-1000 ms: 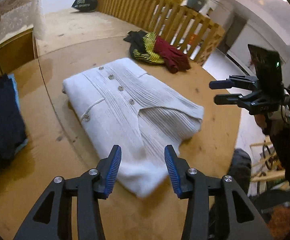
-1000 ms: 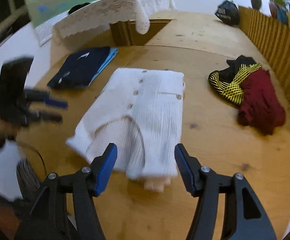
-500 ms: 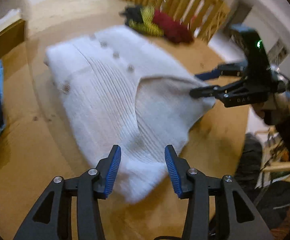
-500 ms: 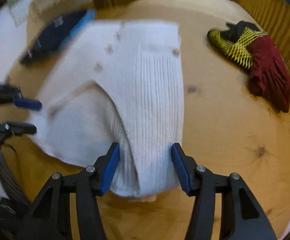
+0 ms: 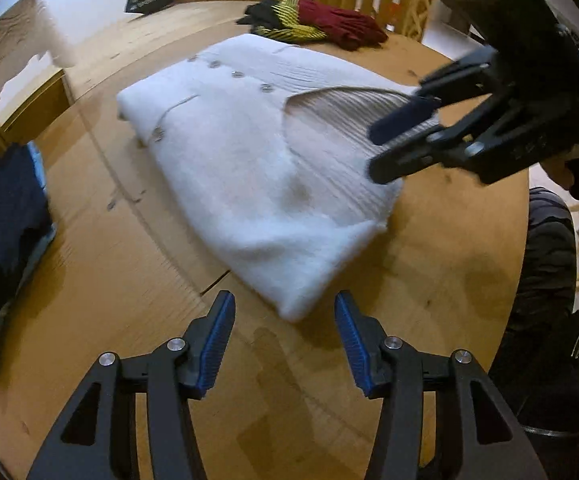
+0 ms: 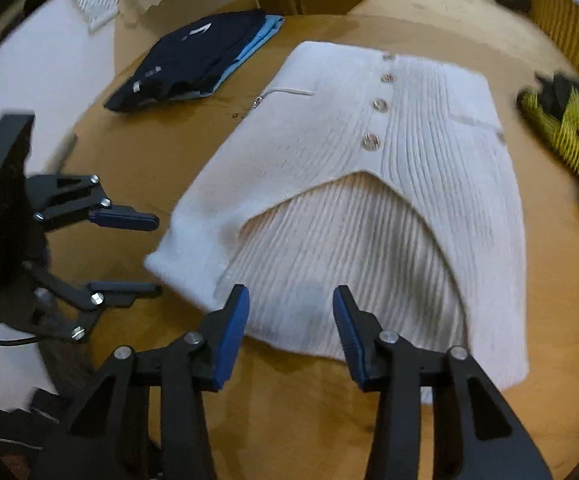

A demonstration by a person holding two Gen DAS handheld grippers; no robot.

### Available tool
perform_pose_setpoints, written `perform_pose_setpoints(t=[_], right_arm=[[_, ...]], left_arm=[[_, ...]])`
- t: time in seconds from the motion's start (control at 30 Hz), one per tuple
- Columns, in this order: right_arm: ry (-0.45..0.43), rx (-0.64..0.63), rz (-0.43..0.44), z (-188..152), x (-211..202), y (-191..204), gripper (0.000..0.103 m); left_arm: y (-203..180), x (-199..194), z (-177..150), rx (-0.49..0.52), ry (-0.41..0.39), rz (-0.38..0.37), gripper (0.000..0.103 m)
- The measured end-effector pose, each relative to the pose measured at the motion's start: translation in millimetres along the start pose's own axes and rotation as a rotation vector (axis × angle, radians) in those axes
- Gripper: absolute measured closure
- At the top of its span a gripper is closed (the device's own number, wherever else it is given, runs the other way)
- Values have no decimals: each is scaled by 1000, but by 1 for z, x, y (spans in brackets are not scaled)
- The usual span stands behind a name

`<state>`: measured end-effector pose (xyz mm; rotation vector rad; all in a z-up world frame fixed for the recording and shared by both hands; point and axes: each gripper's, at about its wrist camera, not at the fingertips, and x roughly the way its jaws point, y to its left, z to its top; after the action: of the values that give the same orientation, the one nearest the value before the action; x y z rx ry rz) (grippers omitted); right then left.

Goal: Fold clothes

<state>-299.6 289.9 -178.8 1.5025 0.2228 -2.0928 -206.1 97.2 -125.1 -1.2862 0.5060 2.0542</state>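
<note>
At the bottom of the left wrist view, the left gripper (image 5: 284, 334) stands about half open with nothing in it, the near corner of the white buttoned cardigan (image 5: 257, 168) lying just ahead of its pads. In the right wrist view, the right gripper (image 6: 289, 328) sits low over the ribbed hem at the bottom centre, jaws closing with knit between the pads but not yet pinched. I'd say the sleeves are already tucked in and this is the grab for the lengthwise fold: both corners of the near edge need a firm pinch before lifting toward the buttons.

The round wooden table (image 5: 109, 272) shows bare wood around the hem, and its edge curves close at lower right. Farther off, folded navy clothes (image 6: 193, 60) sit upper left and an unfolded red and yellow pile (image 5: 317, 24) top centre, both well apart from the cardigan.
</note>
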Motion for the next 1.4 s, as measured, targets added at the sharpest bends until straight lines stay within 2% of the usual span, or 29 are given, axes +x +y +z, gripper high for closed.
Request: perform_pose_setpoints(t=[0.1, 0.2, 0.23, 0.33, 0.4, 0.47, 0.57, 0.63, 0.73, 0.8, 0.97, 1.17, 1.4], right_arm=[[55, -23, -53, -1, 8, 1, 65], [58, 9, -12, -3, -2, -11, 66], [30, 31, -10, -2, -10, -18, 66], [-114, 127, -51, 1, -44, -47, 61], [-146, 189, -99, 0, -51, -73, 48], [-160, 246, -130, -5, -58, -97, 47], [-131, 322, -86, -15, -51, -128, 47], [-117, 376, -28, -17, -45, -143, 47], [-120, 425, 18, -16, -38, -155, 47], [-113, 440, 57, -16, -35, -158, 46], [-88, 464, 155, -19, -30, -159, 46], [-52, 408, 134, -19, -25, -148, 42], [-25, 420, 155, -9, -18, -157, 40]], left_arm=[[8, -26, 15, -38, -93, -38, 53], [21, -42, 31, -90, -181, -57, 45], [24, -40, 36, -111, -190, -63, 45], [27, -9, 43, -157, -113, -116, 45], [24, 10, 43, -165, -50, -102, 47], [26, 14, 40, -209, -49, -95, 47], [46, 0, 37, -357, -108, -160, 42], [65, -4, 33, -472, -123, -162, 37], [85, 5, 28, -609, -87, -188, 36], [89, 13, 27, -660, -65, -243, 36], [82, 34, 30, -694, -14, -280, 34], [75, 50, 44, -708, 29, -278, 30], [67, 51, 47, -664, 60, -269, 27]])
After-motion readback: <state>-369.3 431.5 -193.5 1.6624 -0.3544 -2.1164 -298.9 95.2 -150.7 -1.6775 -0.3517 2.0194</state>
